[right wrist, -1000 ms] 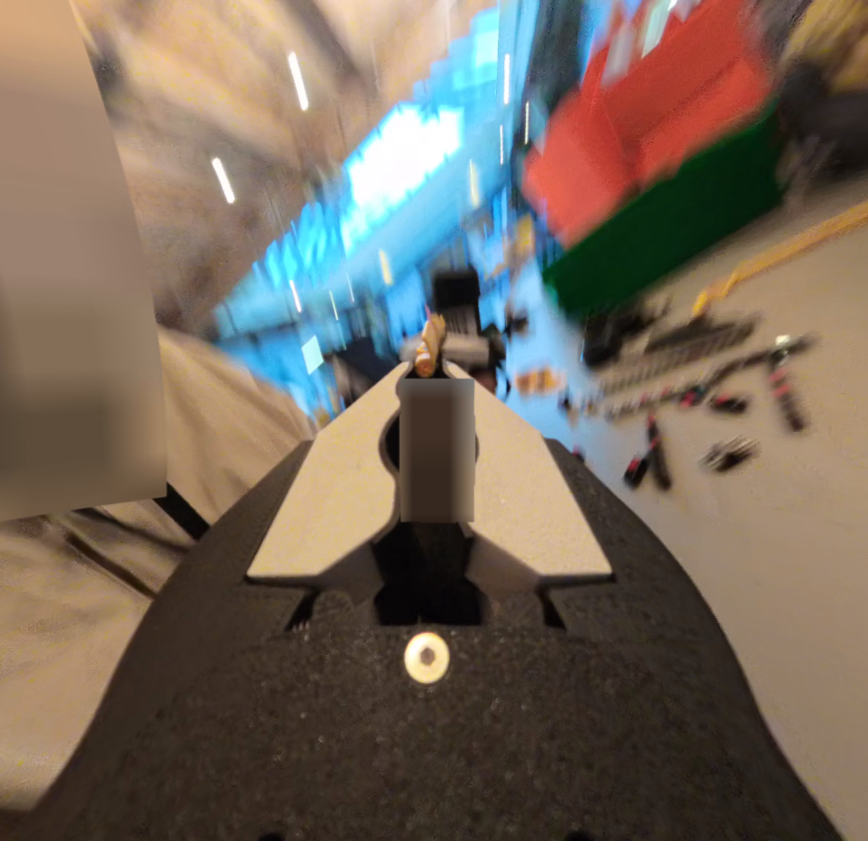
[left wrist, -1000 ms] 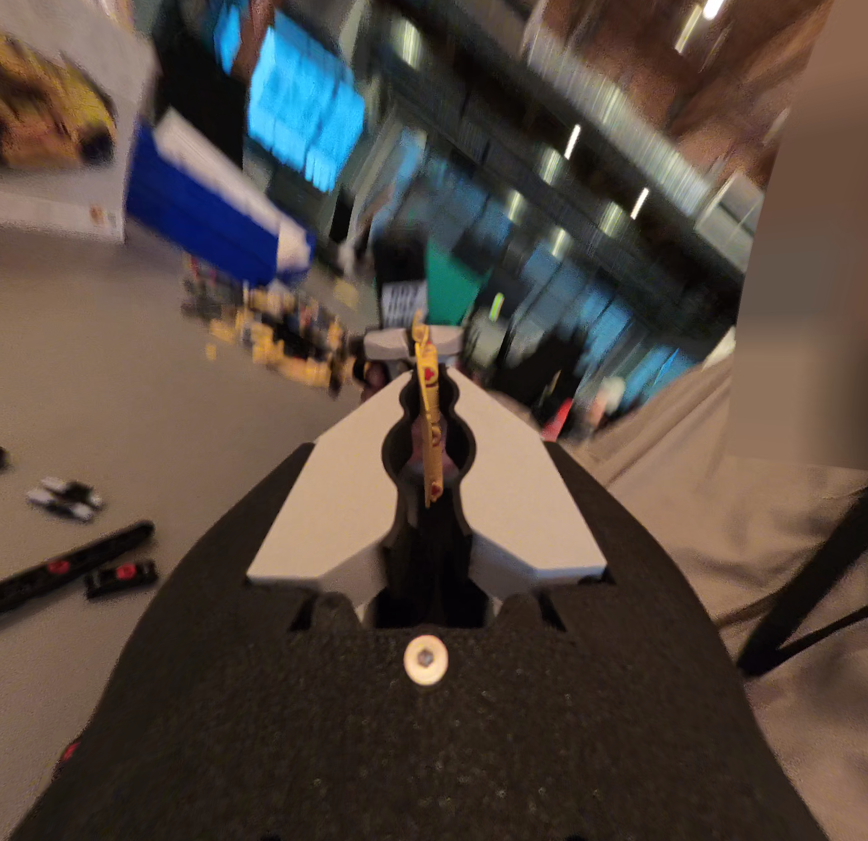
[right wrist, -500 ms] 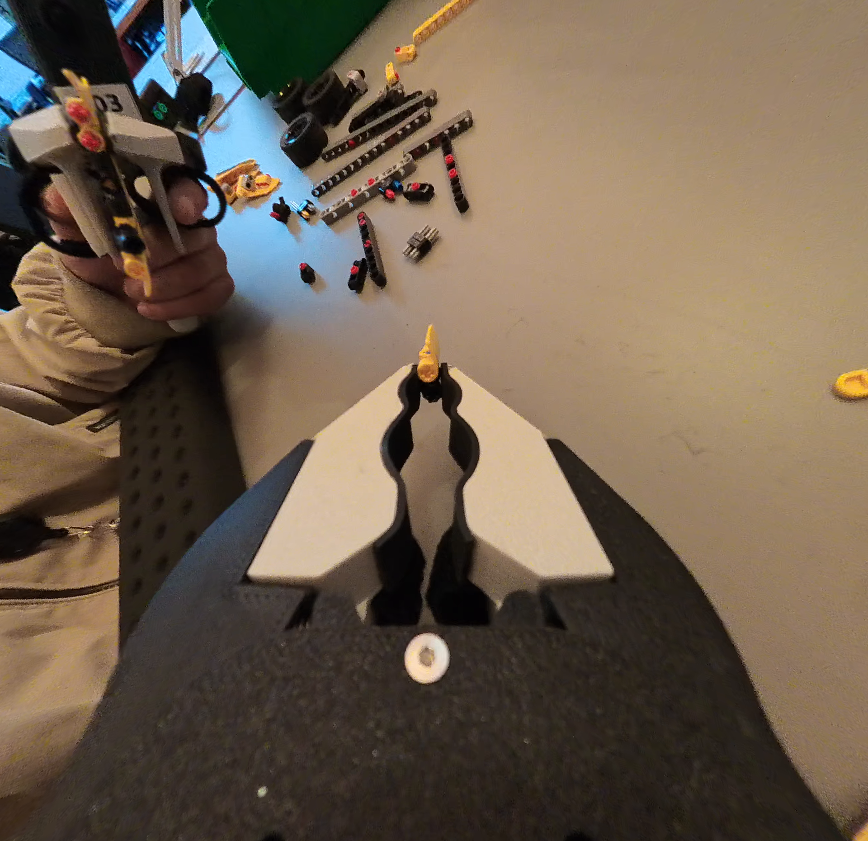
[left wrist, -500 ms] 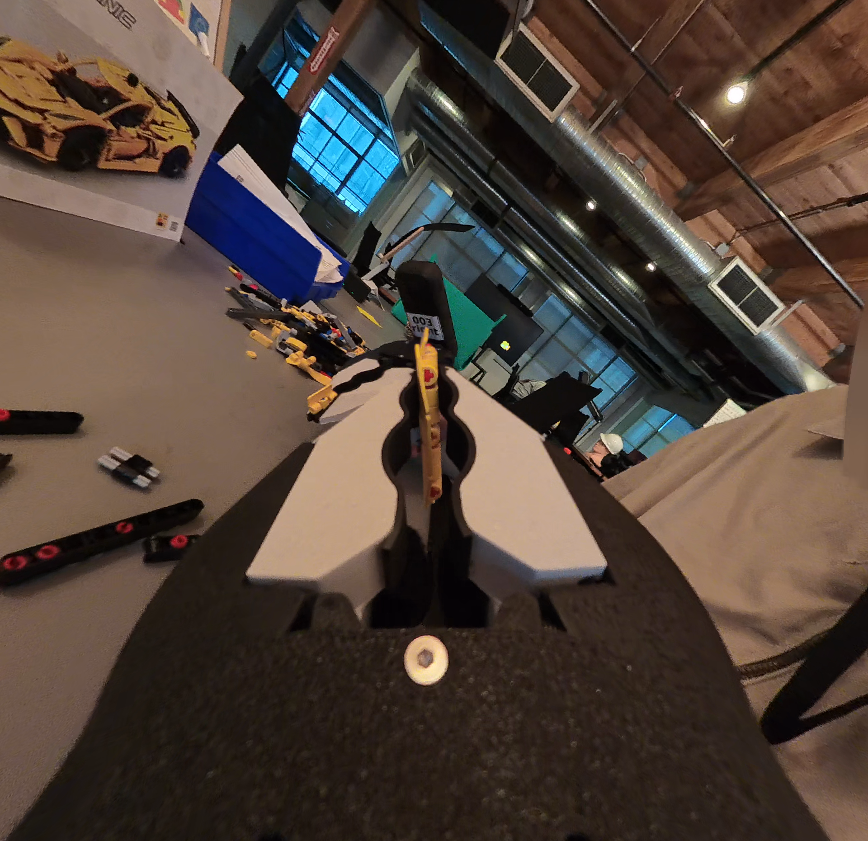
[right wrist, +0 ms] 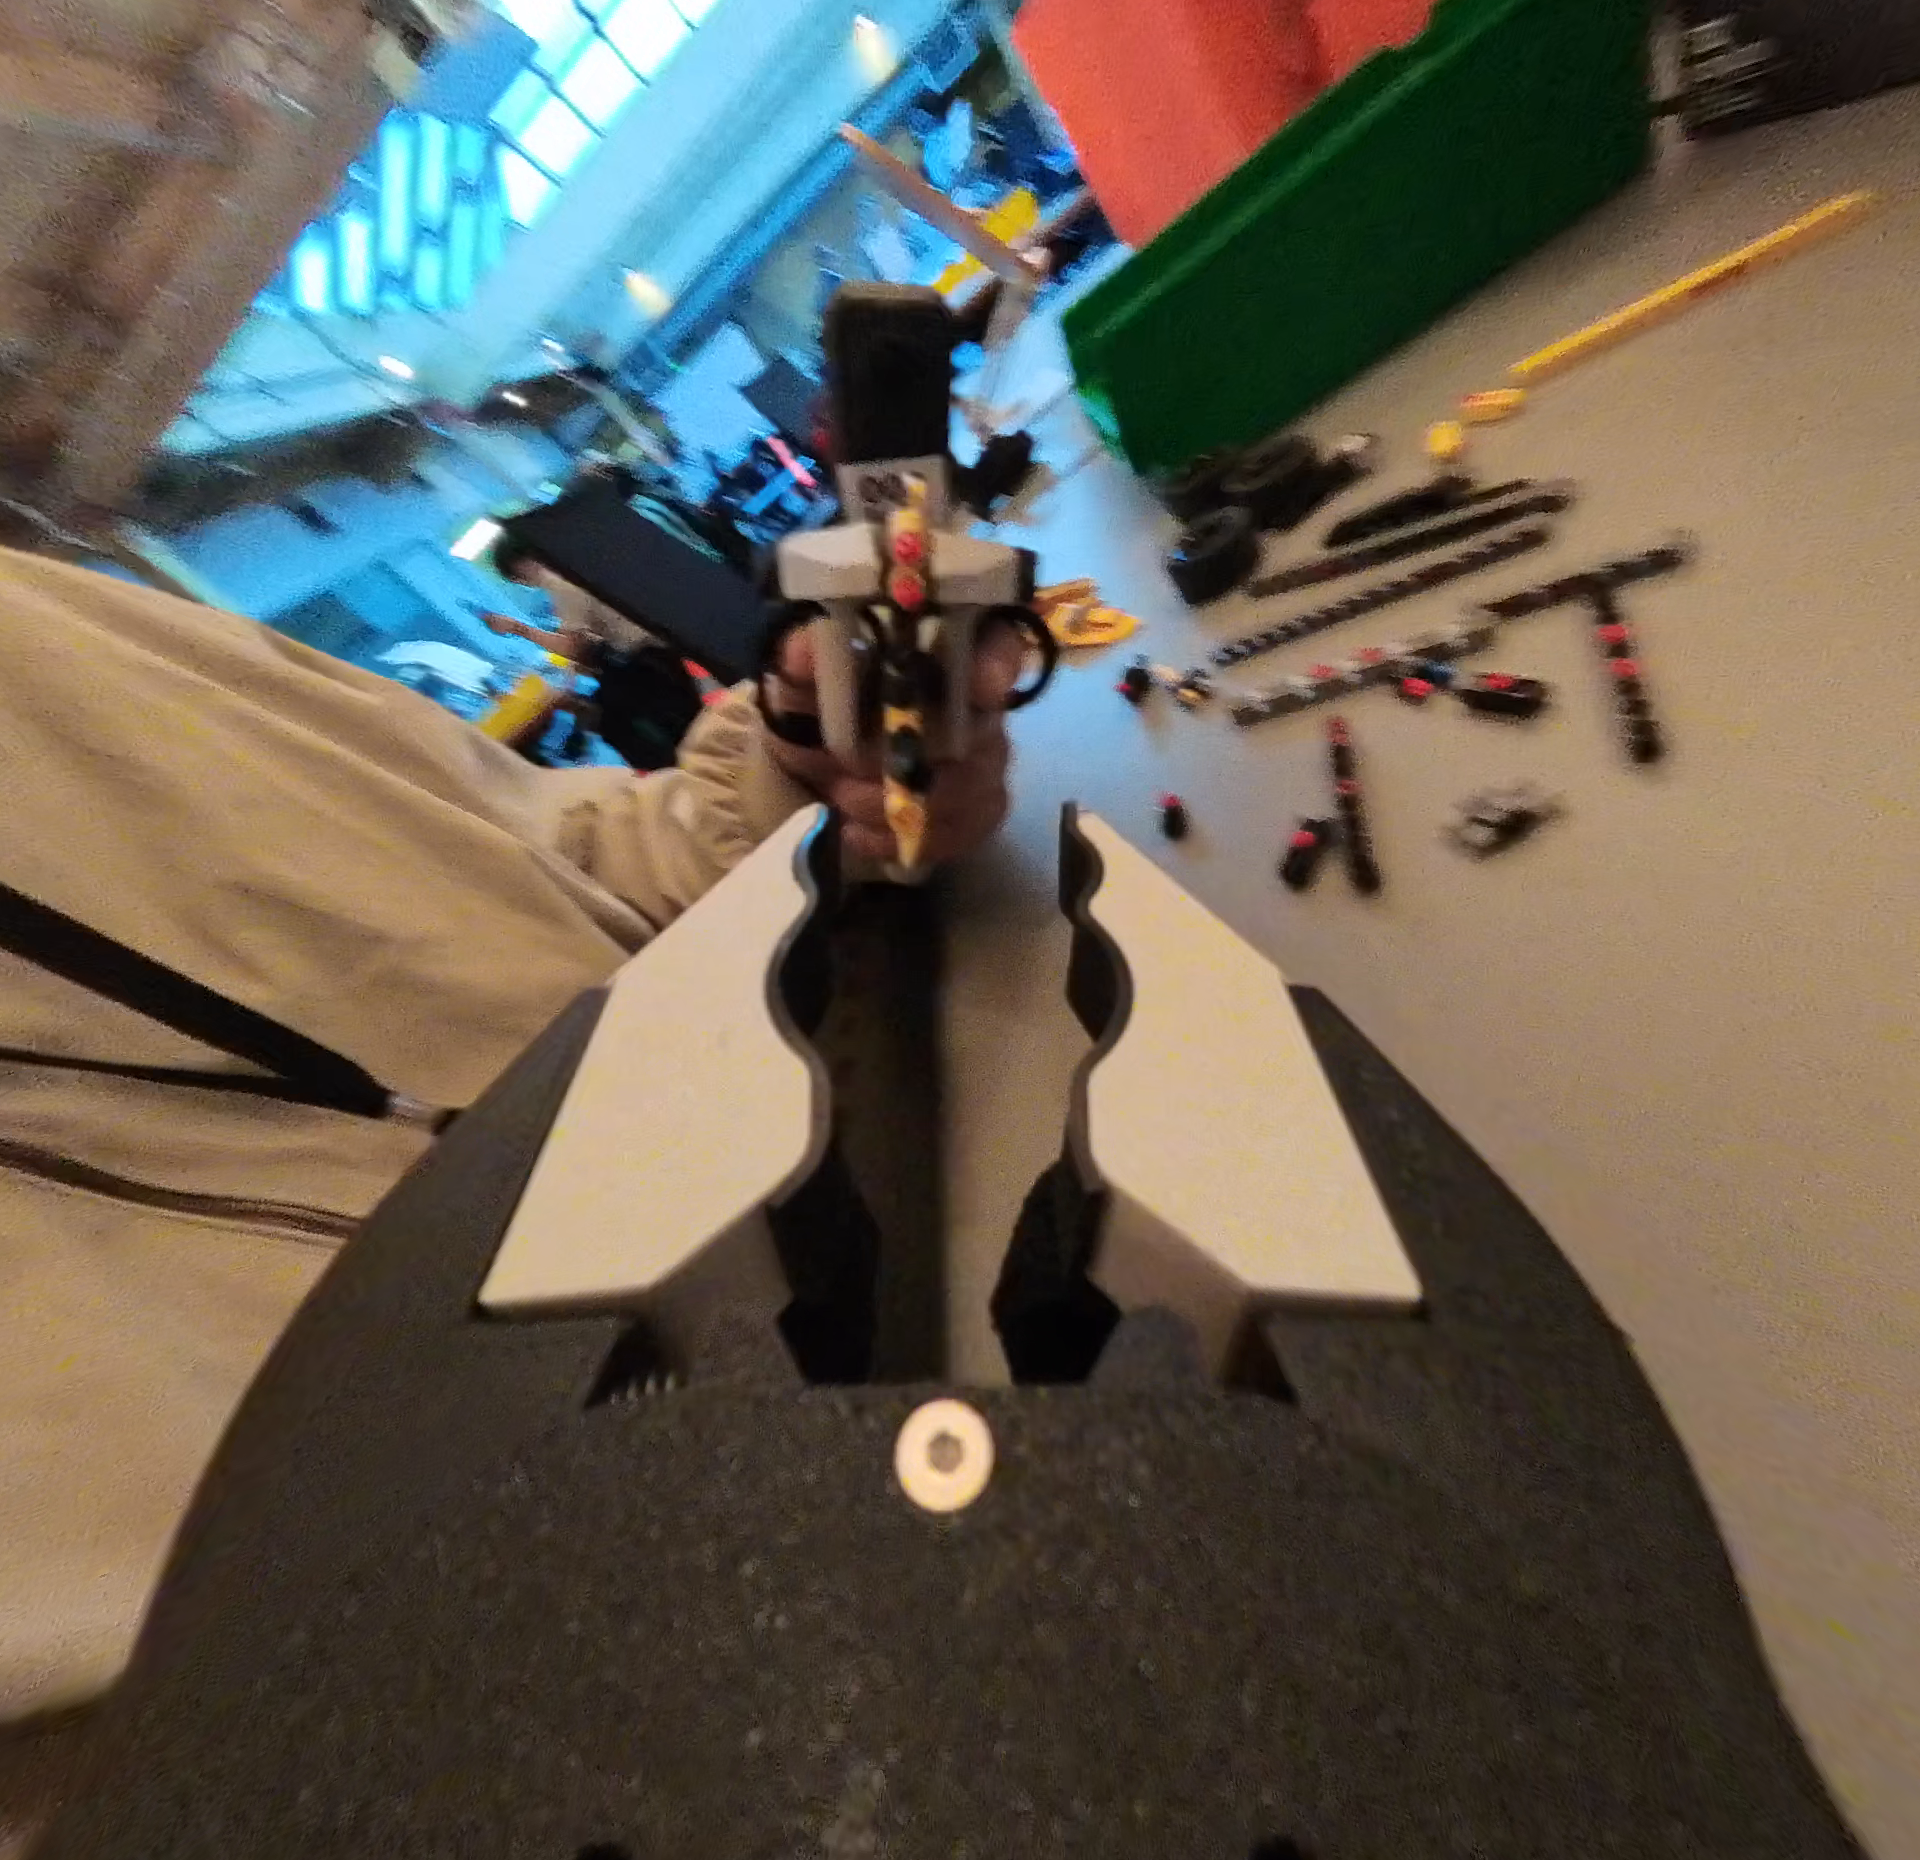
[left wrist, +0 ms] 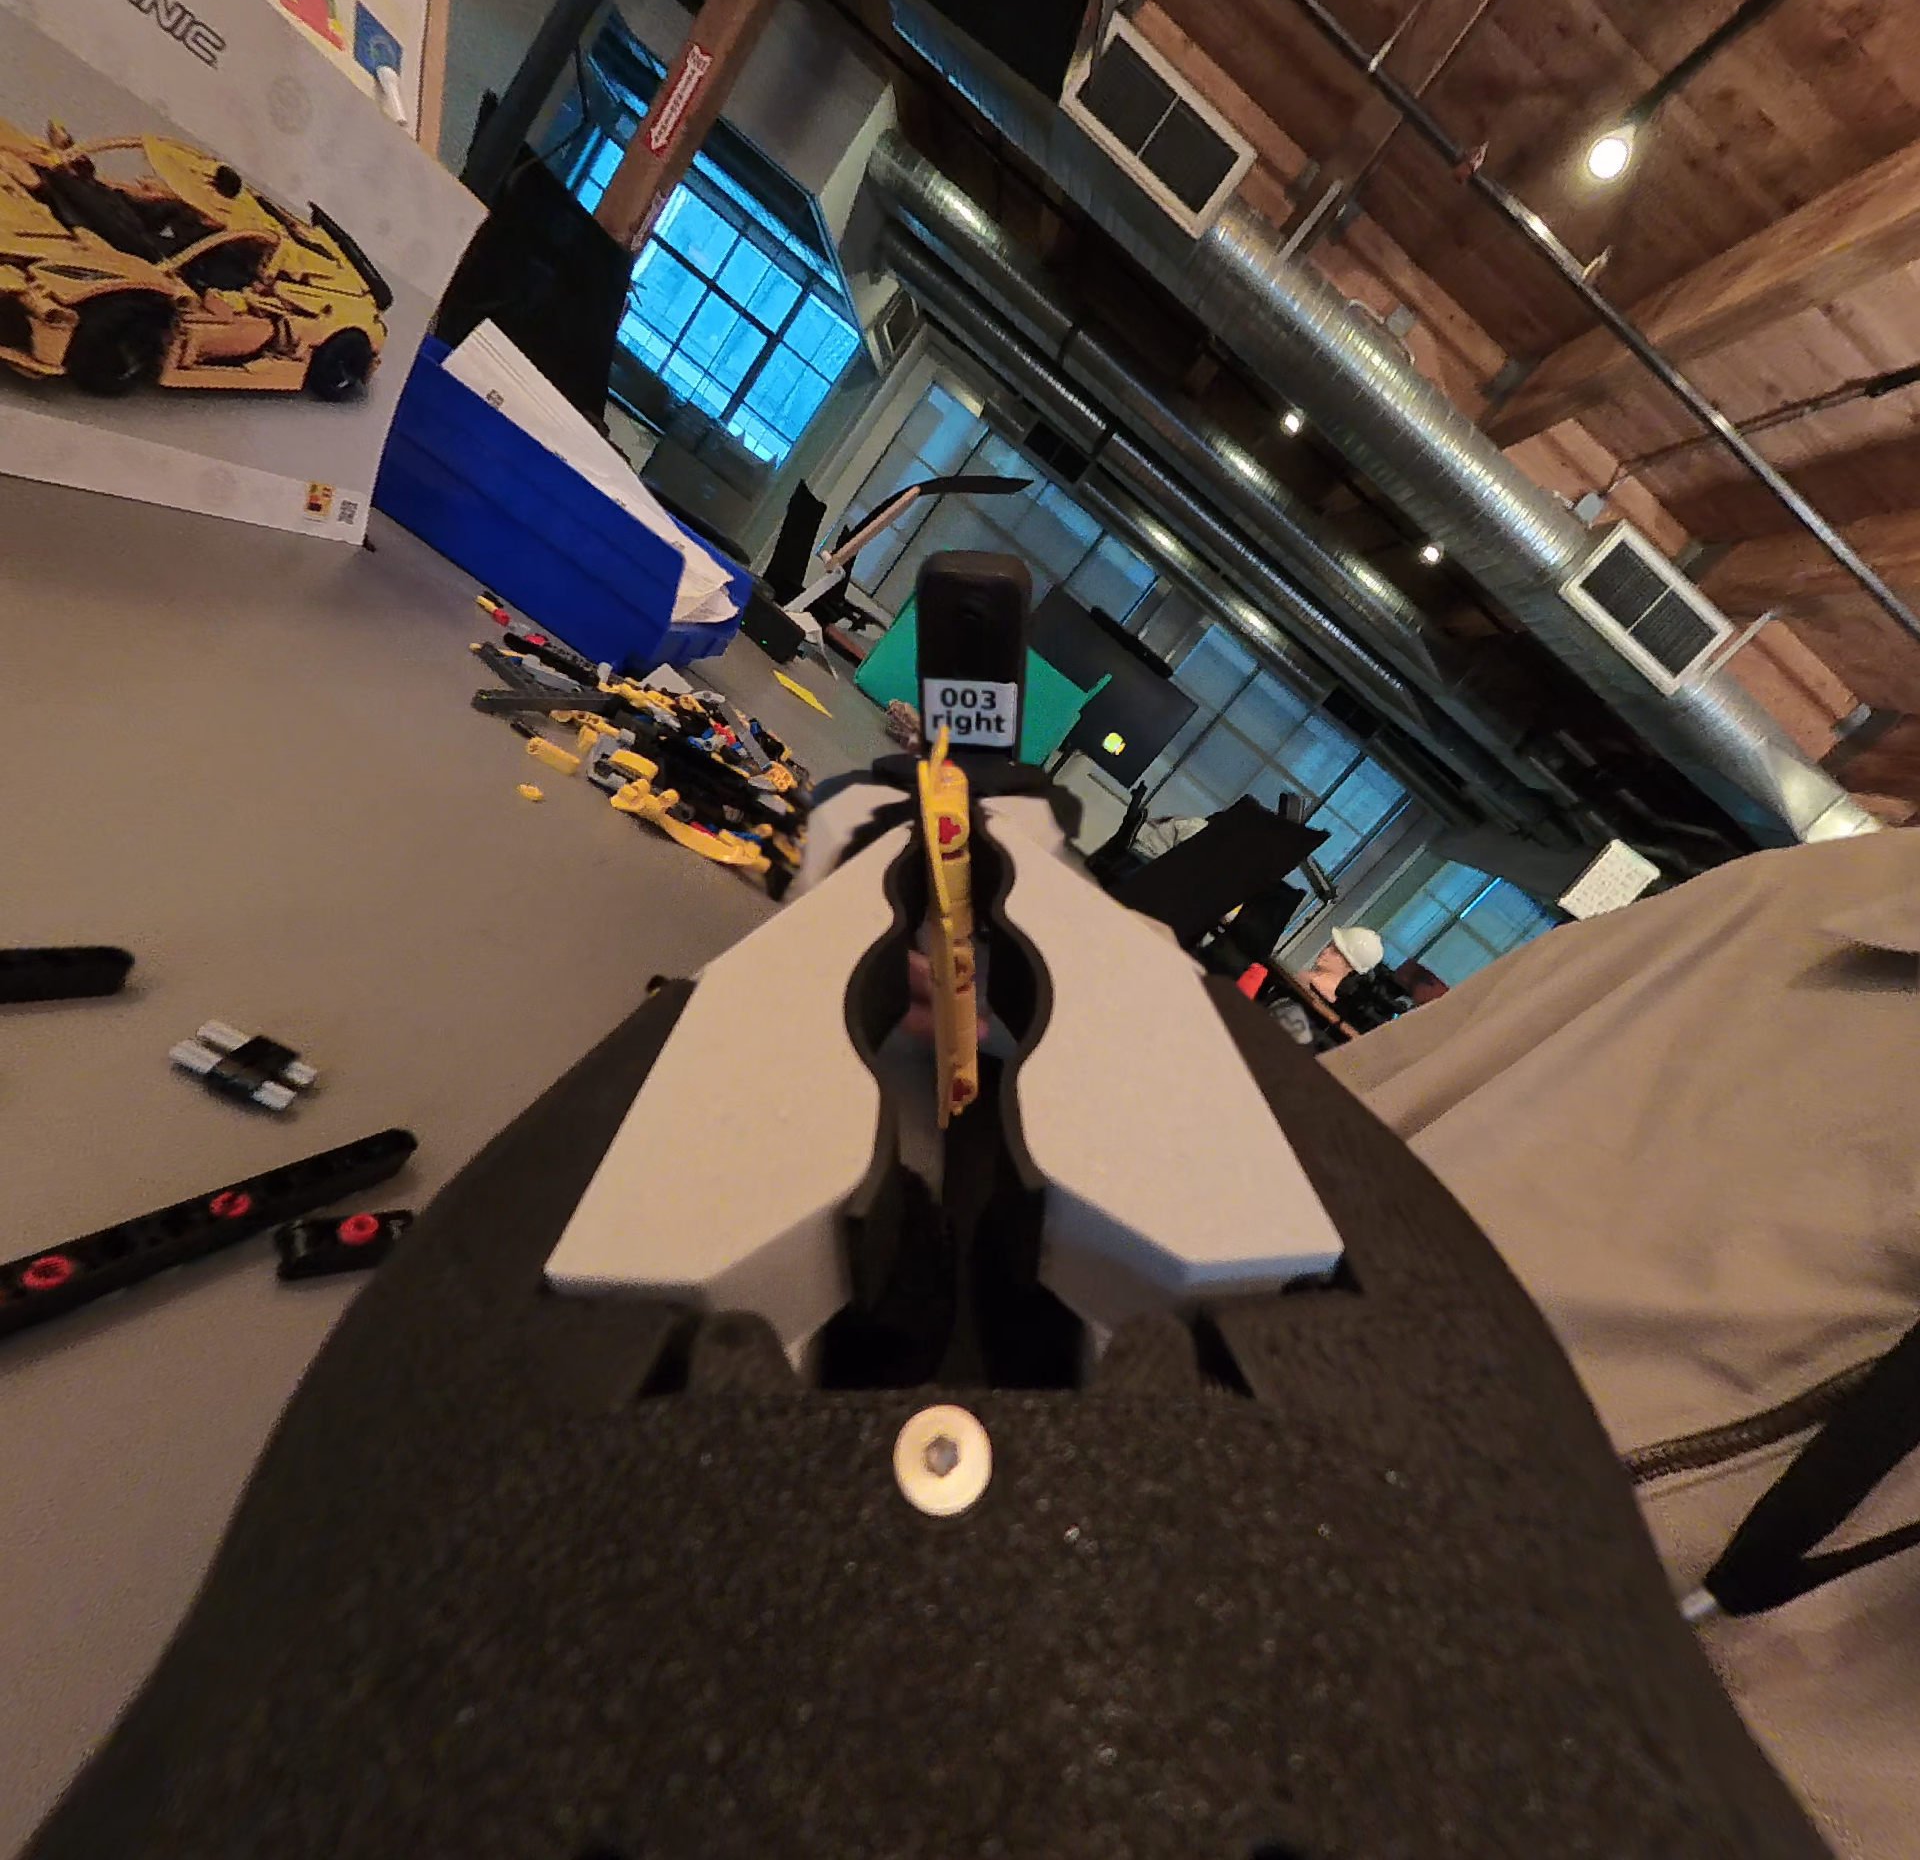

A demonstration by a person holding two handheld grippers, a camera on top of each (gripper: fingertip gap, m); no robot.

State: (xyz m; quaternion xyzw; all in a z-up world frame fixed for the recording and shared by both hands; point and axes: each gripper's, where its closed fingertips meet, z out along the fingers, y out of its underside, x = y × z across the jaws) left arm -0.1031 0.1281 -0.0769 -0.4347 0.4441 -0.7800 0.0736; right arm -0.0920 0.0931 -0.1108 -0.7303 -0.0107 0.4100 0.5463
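Note:
My left gripper [left wrist: 945, 834] is shut on a yellow beam with red pins [left wrist: 951, 937], held edge-on and upright above the grey table [left wrist: 260, 823]. My right gripper [right wrist: 940, 834] is open and empty, its jaws well apart. It faces the left gripper [right wrist: 899, 574] from close by. The yellow beam [right wrist: 904, 667] hangs down from the left gripper's fingers to just past my right fingertips, apart from them. A hand [right wrist: 935, 771] holds the left gripper. In the left wrist view the right gripper's black camera block [left wrist: 971, 626] rises right behind the beam.
A pile of yellow and black parts [left wrist: 675, 761] lies by a blue bin [left wrist: 520, 522] and a box with a yellow car picture [left wrist: 177, 252]. Black beams with red pins [left wrist: 197, 1228] lie nearer. Black beams [right wrist: 1455, 615], wheels [right wrist: 1226, 532] and a green bin [right wrist: 1351, 252] sit to the right.
My right gripper has opened and no longer holds the small yellow piece it had at its tips. It swung up from the table to face the left gripper. The left gripper keeps its beam.

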